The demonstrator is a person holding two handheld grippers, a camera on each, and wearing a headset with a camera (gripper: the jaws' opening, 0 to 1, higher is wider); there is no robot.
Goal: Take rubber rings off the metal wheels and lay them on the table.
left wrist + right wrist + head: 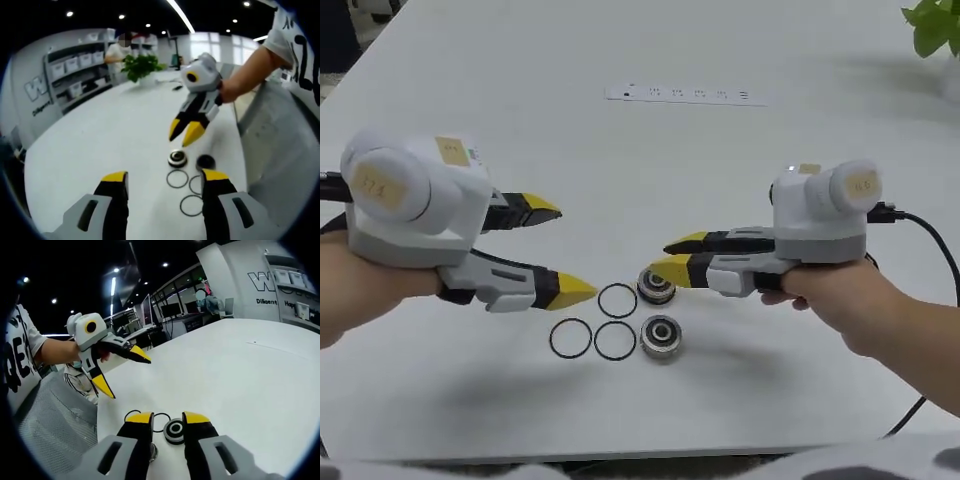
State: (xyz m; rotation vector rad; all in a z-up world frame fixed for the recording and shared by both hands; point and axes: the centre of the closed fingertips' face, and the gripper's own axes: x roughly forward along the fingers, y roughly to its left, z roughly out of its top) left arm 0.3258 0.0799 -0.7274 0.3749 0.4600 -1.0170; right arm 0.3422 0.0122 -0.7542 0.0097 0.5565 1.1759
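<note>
Closest to the person, two rubber rings lay flat on the white table. A metal wheel sat just beside them at three o'clock. One row back lay a third ring, with a second wheel touching or nearly touching it at about two o'clock.

The left gripper hung above the table at roughly ten o'clock from this cluster. Its fingers were spread wide with nothing between them. The right gripper came in from three o'clock, its tips just over the far wheel. Its fingers were a little apart and held nothing.

Farther off, at twelve o'clock, a power strip lay across the table. A plant showed at the far one-o'clock corner.

With three rings already laid out, the job looked well along. Whether either wheel carried another ring was too small to tell, though the far wheel showed a dark band in the left gripper view. Going by where the right gripper sat, that wheel was probably the one in hand.
</note>
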